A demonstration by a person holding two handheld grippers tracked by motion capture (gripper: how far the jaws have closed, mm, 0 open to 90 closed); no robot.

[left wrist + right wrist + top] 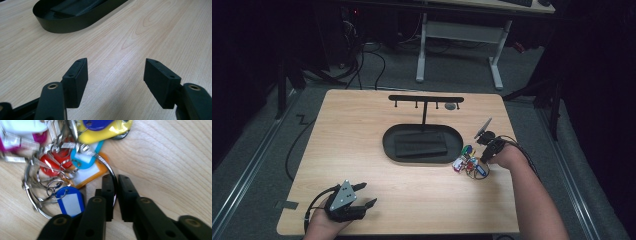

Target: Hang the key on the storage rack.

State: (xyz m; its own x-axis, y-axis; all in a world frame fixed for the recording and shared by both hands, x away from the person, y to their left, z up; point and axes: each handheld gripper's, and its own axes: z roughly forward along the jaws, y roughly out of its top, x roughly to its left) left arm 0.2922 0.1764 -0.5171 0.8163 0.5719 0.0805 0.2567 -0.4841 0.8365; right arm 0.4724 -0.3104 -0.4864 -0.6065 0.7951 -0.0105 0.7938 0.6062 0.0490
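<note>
1. The table [362, 150] is pale wood with a visible grain, standing on a grey floor in a dark room; cables trail on the floor to its left, and the white legs of a desk [422, 50] stand beyond its far edge.
2. The left gripper [362, 196] rests near the table's near-left corner, held by the person's left hand [324, 225]. Its jaws stand wide apart and released, with only bare wood between them in the left gripper view.
3. Ahead of that gripper and to its right lies a black oval tray [392, 150], with a dark flat block [421, 144] inside it. A black stand [426, 99] with small pegs along its crossbar rises from the tray's far side.
4. Just right of the tray sits the key bunch [469, 165]: coloured tags and keys strung on a large metal ring [113, 178].
5. The right gripper [117, 195] is at the bunch's right side, clenched, its jaws pinching the ring's wire between them.
6. From this claw the bunch spreads away towards the tray, so its long axis runs roughly left to right across the table, tags pointing left and slightly near. A blue tag [70, 202] lies just beside the jaws, an orange-edged one [91, 173] just ahead of them.
</note>
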